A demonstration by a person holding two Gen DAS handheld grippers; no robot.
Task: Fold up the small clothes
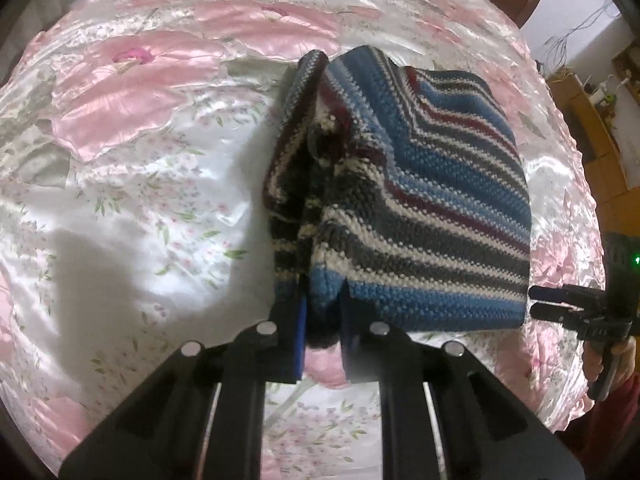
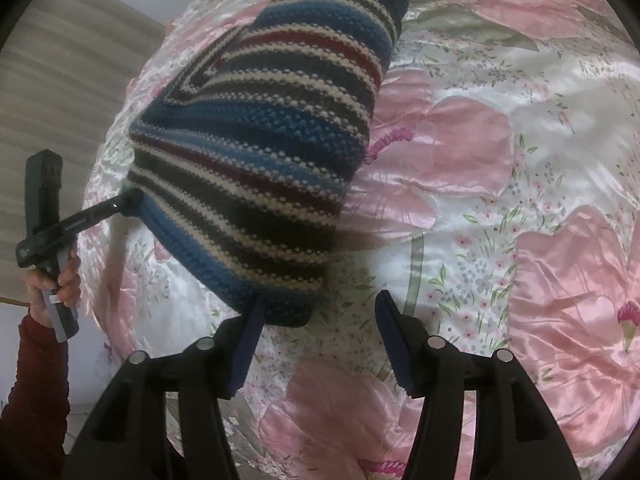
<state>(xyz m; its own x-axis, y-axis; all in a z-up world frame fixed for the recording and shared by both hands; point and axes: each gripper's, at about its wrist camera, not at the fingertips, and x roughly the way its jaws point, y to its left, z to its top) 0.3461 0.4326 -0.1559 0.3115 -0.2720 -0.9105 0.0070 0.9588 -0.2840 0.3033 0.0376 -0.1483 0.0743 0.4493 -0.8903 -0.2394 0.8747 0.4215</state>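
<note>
The striped knit garment [image 1: 420, 208] hangs lifted above the bed cover [image 1: 140, 180], already doubled over, its long axis running away from your left gripper [image 1: 322, 320]. That gripper is clamped on the near blue hem. Your right gripper [image 2: 320, 340] stands wide and holds nothing; the garment's lower corner lies just ahead of its left finger. The surface is a shiny pink floral cover; wooden furniture [image 1: 600, 120] stands behind.

No legible text, labels or numbers in either view; faint pale markings on the other handheld gripper's body [image 1: 600, 334] [image 2: 26, 256] are too blurred to read.
</note>
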